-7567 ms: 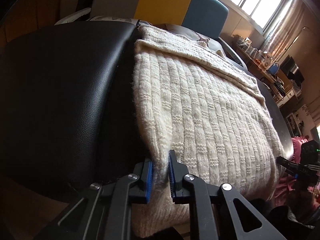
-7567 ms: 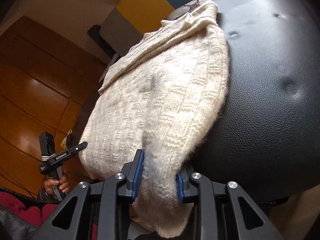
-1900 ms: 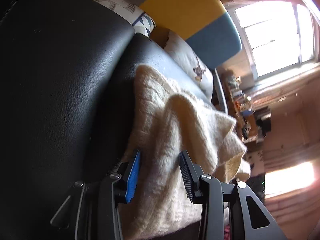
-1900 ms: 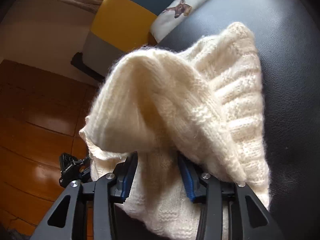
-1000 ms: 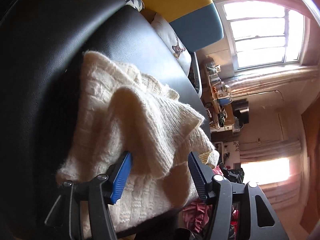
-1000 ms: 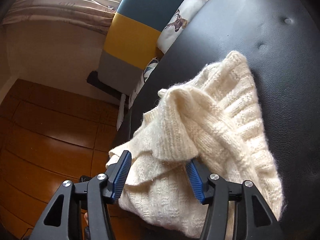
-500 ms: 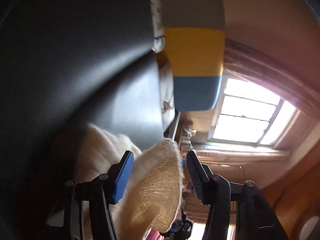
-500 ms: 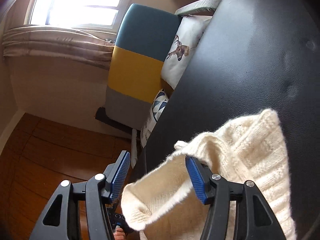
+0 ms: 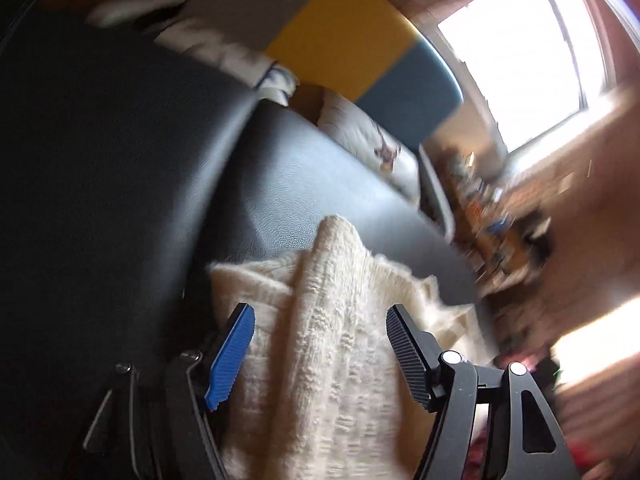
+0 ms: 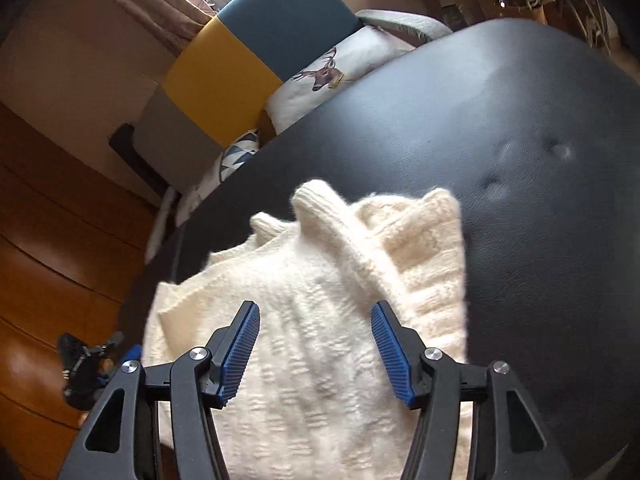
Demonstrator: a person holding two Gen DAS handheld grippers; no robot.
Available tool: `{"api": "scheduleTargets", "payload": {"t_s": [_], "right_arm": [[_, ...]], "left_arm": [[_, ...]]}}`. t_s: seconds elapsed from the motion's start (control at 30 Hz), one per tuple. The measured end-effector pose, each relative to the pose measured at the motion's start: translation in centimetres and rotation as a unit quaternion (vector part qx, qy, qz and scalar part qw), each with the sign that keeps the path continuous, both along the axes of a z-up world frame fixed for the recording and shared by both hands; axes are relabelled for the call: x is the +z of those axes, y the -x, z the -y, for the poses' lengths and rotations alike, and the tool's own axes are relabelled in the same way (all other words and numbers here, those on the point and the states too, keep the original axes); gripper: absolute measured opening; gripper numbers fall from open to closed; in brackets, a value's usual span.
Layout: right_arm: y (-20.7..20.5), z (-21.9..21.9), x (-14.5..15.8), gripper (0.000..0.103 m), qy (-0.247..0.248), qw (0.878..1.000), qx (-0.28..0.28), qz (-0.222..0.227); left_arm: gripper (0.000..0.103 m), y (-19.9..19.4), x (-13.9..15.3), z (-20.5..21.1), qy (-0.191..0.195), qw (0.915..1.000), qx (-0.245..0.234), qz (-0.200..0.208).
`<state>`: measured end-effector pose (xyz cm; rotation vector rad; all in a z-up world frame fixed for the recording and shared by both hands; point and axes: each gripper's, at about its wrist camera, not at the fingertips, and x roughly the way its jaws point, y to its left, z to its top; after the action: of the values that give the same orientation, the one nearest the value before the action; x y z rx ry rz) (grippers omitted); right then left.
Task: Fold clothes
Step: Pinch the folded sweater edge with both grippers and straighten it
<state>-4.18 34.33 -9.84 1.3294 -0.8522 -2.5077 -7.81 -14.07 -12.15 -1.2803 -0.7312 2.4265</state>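
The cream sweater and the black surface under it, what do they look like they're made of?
The sweater looks like a chunky wool or wool-like knit: raised ribs, a basket-weave texture and fuzzy edges. The fibre itself can't be confirmed. The black surface looks like leather or faux leather: fine grain, a soft sheen and tufted dimples suggest padding beneath.

A cream sweater (image 10: pixel 320 320) with a ribbed, blocky knit is seen on a black leather-look seat (image 10: pixel 520 160). Blue ridged pads are carried on the black fingers (image 10: pixel 240 348) of both grippers. Beyond the seat's far edge a chair back (image 10: pixel 248 56) is banded grey, yellow and teal. A white cushion (image 10: pixel 340 68) is printed with a brown deer, another (image 10: pixel 240 152) with blue triangles.
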Motion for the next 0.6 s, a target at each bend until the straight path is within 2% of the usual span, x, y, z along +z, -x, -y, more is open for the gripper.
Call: {"api": "scheduleTargets", "payload": {"t_s": [0.03,0.1,0.17,0.3,0.37,0.4,0.43,0.47,0.5,0.57,0.6], "right_arm": [[0.2,0.2,0.3,0.059,-0.035,0.999,-0.002,-0.002],[0.7,1.1,1.0,0.059,-0.117,0.993,0.011,-0.013],[1.8,2.4,1.3,0.059,-0.182,0.983,0.032,-0.021],[3.7,5.1,0.3,0.059,-0.266,0.957,0.114,-0.024],[4.7,6.6,-1.0,0.053,-0.305,0.939,0.157,-0.013],[4.8,7.0,-1.2,0.036,-0.318,0.934,0.163,-0.010],[4.9,7.4,-1.4,0.025,-0.330,0.929,0.169,-0.007],[5.0,7.8,-1.6,0.022,-0.343,0.923,0.175,-0.005],[5.1,8.2,-1.8,0.012,-0.355,0.917,0.181,-0.002],[4.5,7.3,-0.8,0.007,-0.361,0.919,0.158,-0.011],[4.3,6.9,-0.4,0.007,-0.363,0.920,0.146,-0.016]], "left_arm": [[0.069,0.3,0.6,-1.1,0.038,0.9991,-0.019,-0.010],[0.069,0.9,0.5,-2.7,0.075,0.9961,-0.045,-0.010],[0.069,1.3,0.3,-3.9,0.096,0.9935,-0.060,-0.011],[0.069,1.9,-0.3,-5.6,0.132,0.9877,-0.083,-0.013],[0.068,2.2,-1.0,-6.2,0.149,0.9851,-0.086,-0.007],[0.050,2.5,-1.4,-6.4,0.155,0.9844,-0.084,0.000],[0.033,2.5,-1.3,-6.3,0.153,0.9852,-0.076,-0.004],[0.026,2.4,-1.3,-6.1,0.151,0.9861,-0.068,-0.008],[0.012,1.9,-0.7,-5.1,0.134,0.9897,-0.048,-0.016],[0.007,1.1,0.4,-3.3,0.098,0.9946,-0.008,-0.032],[0.007,0.9,0.1,-2.0,0.083,0.9961,0.018,-0.025]]}}
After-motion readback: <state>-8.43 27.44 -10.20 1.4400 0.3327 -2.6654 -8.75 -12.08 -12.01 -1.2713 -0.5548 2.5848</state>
